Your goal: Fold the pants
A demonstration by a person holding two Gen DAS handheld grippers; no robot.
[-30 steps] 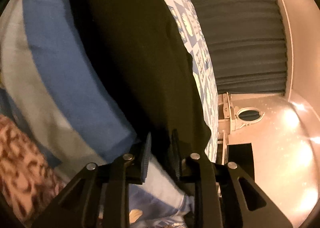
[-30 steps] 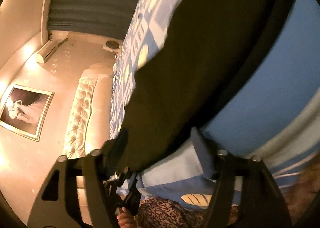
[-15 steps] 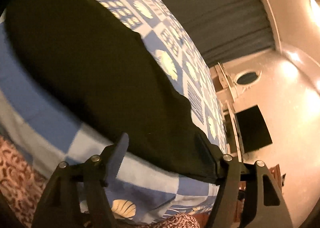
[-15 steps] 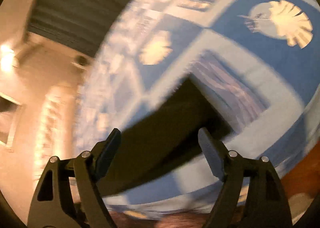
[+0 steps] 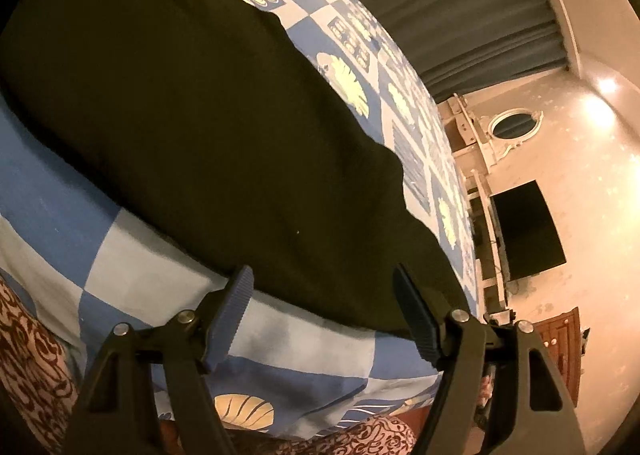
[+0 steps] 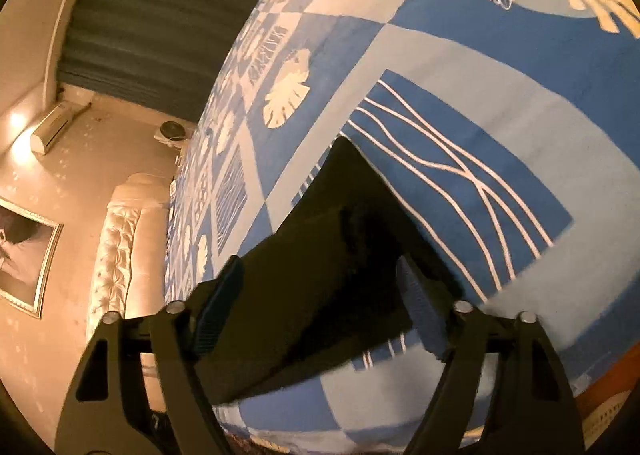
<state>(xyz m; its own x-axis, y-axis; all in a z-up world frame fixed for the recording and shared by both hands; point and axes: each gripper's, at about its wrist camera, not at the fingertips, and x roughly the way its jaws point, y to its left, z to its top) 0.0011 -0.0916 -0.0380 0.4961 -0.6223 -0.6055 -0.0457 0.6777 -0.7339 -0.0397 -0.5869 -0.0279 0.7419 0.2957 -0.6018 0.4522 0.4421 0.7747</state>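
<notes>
In the left wrist view, the dark pants (image 5: 208, 127) lie spread flat on the bed (image 5: 132, 279), over its blue patterned cover. This flat position probably serves to make the fold clean. The left hand-held gripper (image 5: 324, 291) points downward at the near edge of the cloth. Its jaws are apart and opening, and the pads do not press on the fabric; nothing is held.

In the right wrist view, one end of the pants (image 6: 320, 255) reaches toward the camera. The right hand-held gripper (image 6: 320, 287) tilts down over this end. Its jaws are closing with the cloth between them, but they do not yet clamp it.
</notes>
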